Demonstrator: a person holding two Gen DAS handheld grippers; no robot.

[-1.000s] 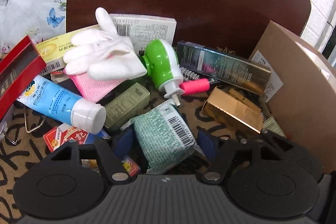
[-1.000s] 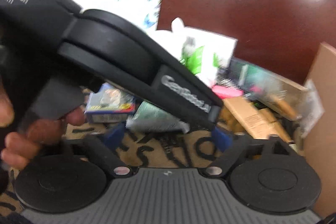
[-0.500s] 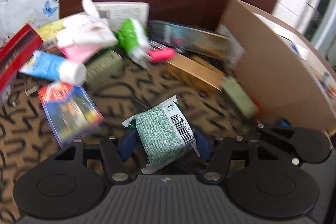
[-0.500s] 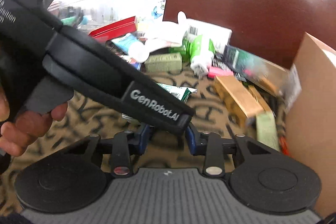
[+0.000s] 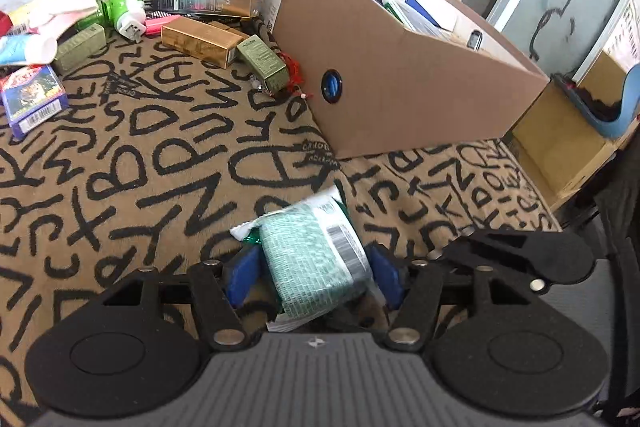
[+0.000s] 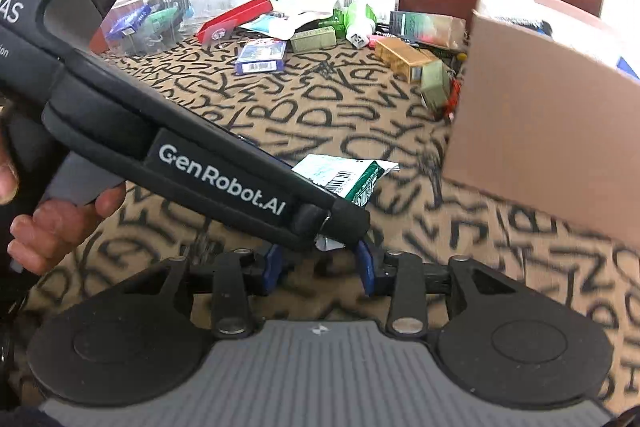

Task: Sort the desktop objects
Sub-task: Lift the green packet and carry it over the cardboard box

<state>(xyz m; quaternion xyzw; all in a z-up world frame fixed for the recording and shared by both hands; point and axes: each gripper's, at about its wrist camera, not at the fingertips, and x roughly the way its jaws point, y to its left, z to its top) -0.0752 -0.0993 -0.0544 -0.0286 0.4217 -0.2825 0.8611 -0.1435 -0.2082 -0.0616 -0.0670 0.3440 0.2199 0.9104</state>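
Here the green packet (image 5: 316, 263) is clamped between the left gripper (image 5: 312, 275) pads, just above the patterned cloth (image 5: 140, 163) — it should be kept pinched and carried over the cardboard box (image 5: 400, 83) rim before release; the right gripper (image 6: 320, 267), part-open, holds nothing.

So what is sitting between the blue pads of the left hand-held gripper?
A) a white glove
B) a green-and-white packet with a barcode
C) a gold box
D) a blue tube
B: the packet lies between the blue pads of the left hand-held gripper, well apart from the pile by the chair.
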